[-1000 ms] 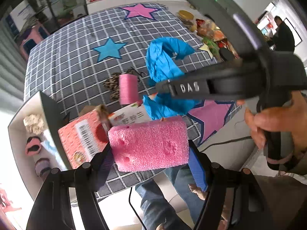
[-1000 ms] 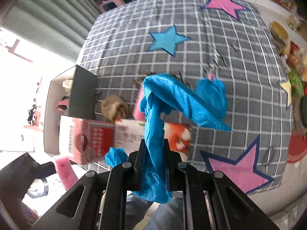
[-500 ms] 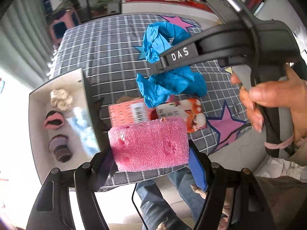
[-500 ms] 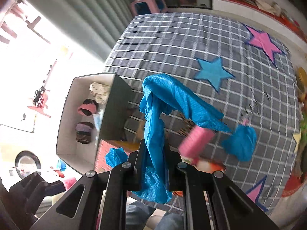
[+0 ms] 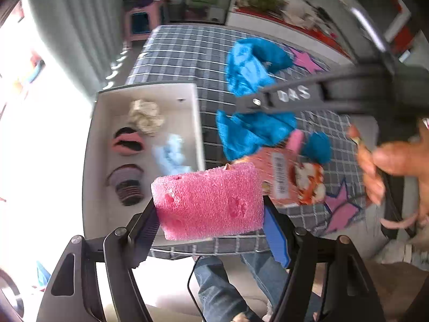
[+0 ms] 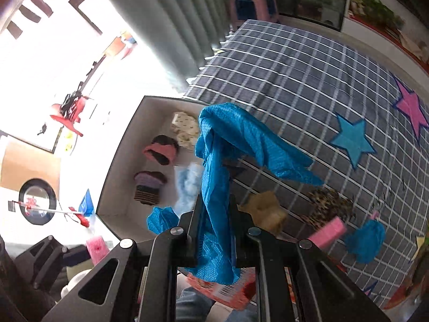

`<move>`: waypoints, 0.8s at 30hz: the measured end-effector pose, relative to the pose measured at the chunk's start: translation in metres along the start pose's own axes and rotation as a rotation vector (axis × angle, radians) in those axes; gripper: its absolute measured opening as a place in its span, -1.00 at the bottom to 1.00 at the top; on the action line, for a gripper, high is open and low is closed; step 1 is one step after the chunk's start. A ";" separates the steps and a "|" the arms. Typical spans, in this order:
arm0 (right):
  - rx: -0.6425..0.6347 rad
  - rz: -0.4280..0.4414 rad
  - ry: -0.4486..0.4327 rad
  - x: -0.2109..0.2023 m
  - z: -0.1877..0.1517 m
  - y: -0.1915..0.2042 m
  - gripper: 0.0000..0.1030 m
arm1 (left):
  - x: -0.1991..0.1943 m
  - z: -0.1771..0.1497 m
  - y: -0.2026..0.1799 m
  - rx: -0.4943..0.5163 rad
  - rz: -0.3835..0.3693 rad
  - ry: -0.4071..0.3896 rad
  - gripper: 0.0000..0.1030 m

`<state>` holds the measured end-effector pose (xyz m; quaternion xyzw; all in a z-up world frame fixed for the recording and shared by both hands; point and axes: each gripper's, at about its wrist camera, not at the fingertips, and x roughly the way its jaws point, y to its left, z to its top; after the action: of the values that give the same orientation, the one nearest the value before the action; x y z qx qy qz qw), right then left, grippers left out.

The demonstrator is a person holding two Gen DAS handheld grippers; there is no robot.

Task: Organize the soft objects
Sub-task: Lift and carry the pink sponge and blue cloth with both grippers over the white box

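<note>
My left gripper (image 5: 209, 209) is shut on a pink sponge block (image 5: 207, 200), held in the air near the front corner of a white box (image 5: 197, 123). A blue cloth (image 6: 214, 166) hangs pinched in my shut right gripper (image 6: 215, 214), beside the box (image 6: 120, 161). In the left wrist view the right gripper (image 5: 241, 102) shows from the side with the blue cloth (image 5: 252, 131) draped from it. Rolled socks (image 5: 126, 185), a cream fabric piece (image 5: 146, 115) and a light blue cloth (image 5: 171, 153) lie inside the box.
On the grey checked star-patterned cover (image 6: 308, 86) lie a red printed carton (image 5: 289, 179), a pink roll (image 6: 327, 232), a small blue bundle (image 6: 364, 241), a leopard-print item (image 6: 327, 206) and a tan lump (image 6: 265, 212). A person's legs (image 5: 222, 287) stand at the near edge.
Both grippers swung left with their loads. The white box has come from the left edge toward the middle of both views, and the star cover slid right.
</note>
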<state>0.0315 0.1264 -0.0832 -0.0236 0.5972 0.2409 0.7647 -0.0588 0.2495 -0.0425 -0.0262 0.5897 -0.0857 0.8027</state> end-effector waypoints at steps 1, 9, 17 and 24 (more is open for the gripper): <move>-0.012 0.001 0.004 0.002 0.002 0.005 -0.69 | 0.000 0.000 0.009 -0.024 0.009 -0.004 0.45; -0.084 0.010 0.027 0.017 0.016 0.040 -0.69 | 0.007 0.000 0.061 -0.154 0.096 -0.010 0.45; -0.126 0.020 0.065 0.036 0.026 0.064 -0.69 | 0.021 0.000 0.089 -0.218 0.168 0.013 0.45; -0.142 0.014 0.078 0.043 0.034 0.072 -0.69 | 0.028 0.001 0.097 -0.230 0.182 0.013 0.45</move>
<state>0.0413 0.2153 -0.0950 -0.0832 0.6081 0.2868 0.7356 -0.0396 0.3398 -0.0822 -0.0639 0.6007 0.0553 0.7950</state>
